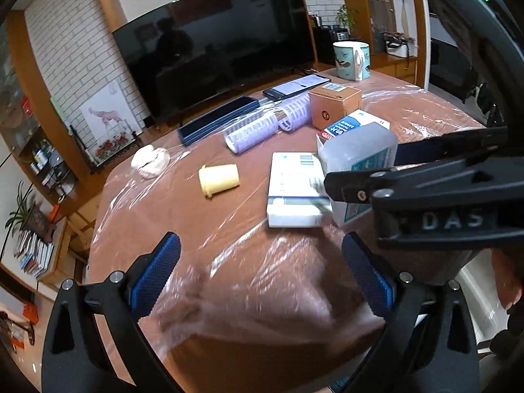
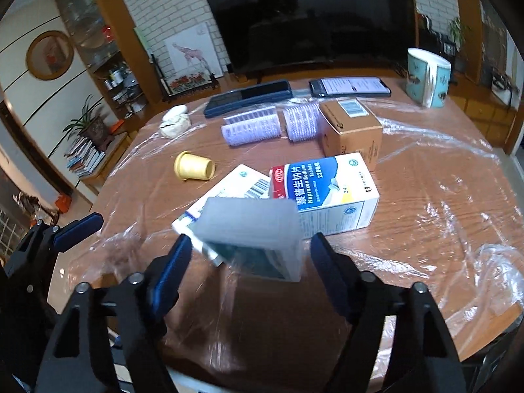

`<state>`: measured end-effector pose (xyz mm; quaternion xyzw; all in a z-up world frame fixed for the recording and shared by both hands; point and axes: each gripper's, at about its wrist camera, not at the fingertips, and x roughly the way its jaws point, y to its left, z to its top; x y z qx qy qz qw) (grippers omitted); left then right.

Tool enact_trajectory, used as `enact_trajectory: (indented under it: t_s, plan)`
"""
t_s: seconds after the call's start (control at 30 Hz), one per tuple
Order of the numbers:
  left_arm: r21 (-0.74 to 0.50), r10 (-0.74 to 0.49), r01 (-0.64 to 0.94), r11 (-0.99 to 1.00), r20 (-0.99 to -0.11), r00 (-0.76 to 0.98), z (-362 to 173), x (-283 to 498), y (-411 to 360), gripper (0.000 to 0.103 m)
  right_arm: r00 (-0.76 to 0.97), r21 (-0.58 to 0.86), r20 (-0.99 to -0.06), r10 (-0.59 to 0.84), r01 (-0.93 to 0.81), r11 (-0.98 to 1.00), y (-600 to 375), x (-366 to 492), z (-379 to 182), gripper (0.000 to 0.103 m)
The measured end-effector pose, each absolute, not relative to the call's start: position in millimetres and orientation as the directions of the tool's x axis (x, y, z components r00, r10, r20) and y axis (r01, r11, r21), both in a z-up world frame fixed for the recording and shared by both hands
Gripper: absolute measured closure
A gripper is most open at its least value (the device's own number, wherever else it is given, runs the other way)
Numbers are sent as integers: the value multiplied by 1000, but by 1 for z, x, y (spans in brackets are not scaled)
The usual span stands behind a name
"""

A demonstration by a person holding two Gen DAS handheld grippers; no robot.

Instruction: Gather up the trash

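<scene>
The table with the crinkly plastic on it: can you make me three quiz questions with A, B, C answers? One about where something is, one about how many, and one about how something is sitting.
1. Where is the brown cardboard box?
A. Right beside the purple ribbed hair rollers
B. On the floor
C. Stacked on top of them

2. How many purple rollers lie on the table?
A. Five
B. None
C. Two

3. How is the small yellow plastic cup sitting?
A. Standing upright
B. Lying on its side
C. Squashed flat

Answers:
1. A, because the box stands on the table next to the right-hand roller.
2. C, because one long roller and one shorter one lie side by side.
3. B, because its rim points sideways and its wall rests on the table.
</scene>
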<state>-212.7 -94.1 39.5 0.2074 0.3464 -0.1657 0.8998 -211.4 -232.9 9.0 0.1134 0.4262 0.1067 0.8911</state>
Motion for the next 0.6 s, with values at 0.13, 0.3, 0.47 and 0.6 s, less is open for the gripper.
enact_trajectory:
  t_s: [0.13, 0.3, 0.47, 0.6]
  plan:
    - [249, -180, 471, 846, -697, 694, 38, -200, -100, 4, 618, 290, -741, 261, -56, 955, -240, -205, 5, 41]
    - [232, -210, 500, 834, -706, 677, 36, -182, -114, 4, 620, 290, -749, 232, -8, 957, -252, -199, 0, 41]
    - [231, -221, 522, 821, -714, 664, 32, -169, -127, 4, 619, 293, -754, 221, 16, 956, -263, -192, -4, 40]
    - [210, -232, 529, 822, -725, 649, 31, -159, -132, 4, 618, 298, -754, 220, 24, 954, -270, -186, -6, 40]
